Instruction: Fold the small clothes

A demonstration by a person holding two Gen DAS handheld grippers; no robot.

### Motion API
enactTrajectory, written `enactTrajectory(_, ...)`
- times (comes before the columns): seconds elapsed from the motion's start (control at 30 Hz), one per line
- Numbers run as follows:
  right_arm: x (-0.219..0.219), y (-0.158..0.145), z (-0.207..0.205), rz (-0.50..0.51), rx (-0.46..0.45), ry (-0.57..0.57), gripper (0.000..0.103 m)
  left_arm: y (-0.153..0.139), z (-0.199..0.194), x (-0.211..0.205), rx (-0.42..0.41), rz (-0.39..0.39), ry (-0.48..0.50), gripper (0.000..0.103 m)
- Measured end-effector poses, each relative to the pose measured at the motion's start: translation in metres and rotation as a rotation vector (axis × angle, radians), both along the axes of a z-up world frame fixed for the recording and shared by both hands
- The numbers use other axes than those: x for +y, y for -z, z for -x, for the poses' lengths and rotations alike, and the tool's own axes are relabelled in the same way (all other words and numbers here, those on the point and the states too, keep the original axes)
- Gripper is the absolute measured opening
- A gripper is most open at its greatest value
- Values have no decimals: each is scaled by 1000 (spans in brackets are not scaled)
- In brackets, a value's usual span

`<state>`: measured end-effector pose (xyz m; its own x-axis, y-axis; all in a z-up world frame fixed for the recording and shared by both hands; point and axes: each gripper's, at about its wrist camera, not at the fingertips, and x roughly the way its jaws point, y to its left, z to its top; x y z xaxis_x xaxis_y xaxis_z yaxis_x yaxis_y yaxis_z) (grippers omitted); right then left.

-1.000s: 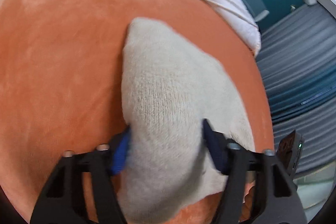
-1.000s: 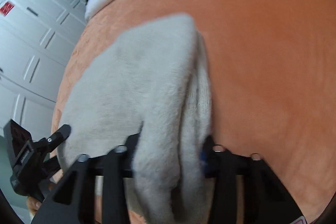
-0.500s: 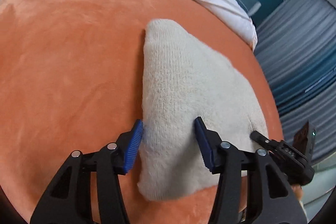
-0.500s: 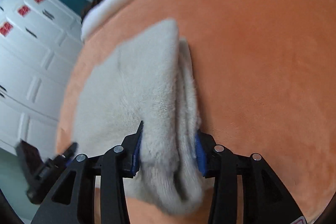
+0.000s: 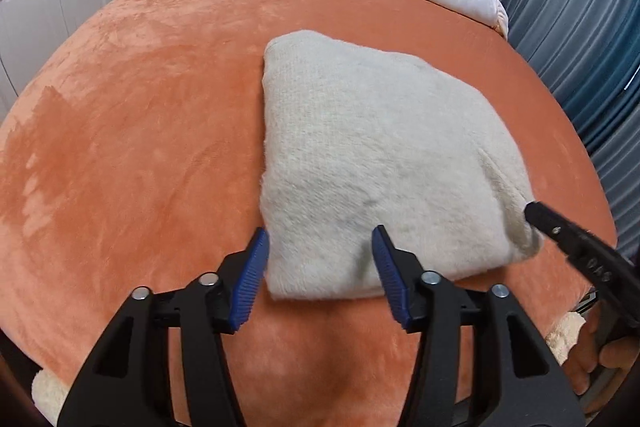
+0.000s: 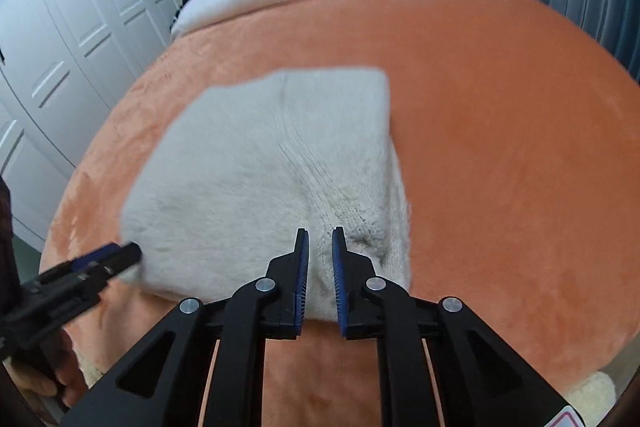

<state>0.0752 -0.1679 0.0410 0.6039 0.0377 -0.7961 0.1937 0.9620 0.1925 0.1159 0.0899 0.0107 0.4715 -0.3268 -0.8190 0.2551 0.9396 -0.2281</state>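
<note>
The fuzzy cream garment (image 5: 380, 163) is lying folded into a thick square on the orange blanket (image 5: 140, 147), left tool (image 5: 318, 267) gaping released at its six-o'clock edge, right tool (image 6: 320, 263) nearly clenched, gripping nothing, white wardrobe (image 6: 72, 27) looming at ten o'clock.

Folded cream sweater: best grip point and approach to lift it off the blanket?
Take the folded cream sweater at its near edge, low from the front. That stacked edge faces both grippers; the left gripper is open around the corner and the right gripper is narrowed on it.
</note>
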Motion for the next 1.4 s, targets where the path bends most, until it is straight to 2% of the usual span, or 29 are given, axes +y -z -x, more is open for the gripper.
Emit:
enactTrajectory(0.07, 6, -9, 15, 4, -36, 4, 28, -7, 9, -5, -38, -13, -8, 69)
enactTrajectory(0.1, 0, -6, 37, 22, -47, 14, 40, -8, 16, -8, -55, -25, -13, 73)
enactTrajectory(0.17, -3, 0, 60, 66, -66, 56, 52, -9, 35, -15, -85, -40, -15, 83)
enactTrajectory(0.23, -10, 14, 85, 95, -63, 118, 56, -3, 47, -21, -99, -63, -25, 89)
enactTrajectory(0.4, -10, 43, 109, 122, -56, 132, 65, 23, 72, -32, -108, -118, -36, 90)
enactTrajectory(0.57, -10, 67, 112, 122, -23, 148, 65, 40, 82, -34, -116, -157, -49, 89)
enactTrajectory(0.7, -14, 68, 113, 92, -25, 167, 65, 42, 88, -35, -136, -179, -45, 89)
enactTrajectory(0.8, -12, 59, 115, 87, -51, 160, 65, 35, 93, -37, -152, -190, -36, 89)
enactTrajectory(0.97, -12, 22, 95, 36, -133, 119, 68, -2, 75, -27, -197, -93, -72, 91)
enactTrajectory(1.03, -15, 19, 82, 31, -135, 116, 68, -6, 62, -23, -204, -85, -102, 92)
enactTrajectory(1.13, -17, 46, 57, 92, -39, 107, 68, 10, 40, -24, -179, -147, -115, 92)
enactTrajectory(1.2, -20, 69, 47, 153, 62, 118, 66, 31, 30, -25, -121, -210, -109, 91)
enactTrajectory(1.23, -21, 71, 50, 148, 71, 126, 66, 34, 31, -23, -112, -212, -113, 91)
enactTrajectory(1.3, -20, 65, 67, 90, 17, 138, 67, 32, 43, -17, -139, -166, -116, 91)
enactTrajectory(1.4, -10, 70, 88, 88, 6, 124, 68, 38, 58, -16, -141, -142, -94, 91)
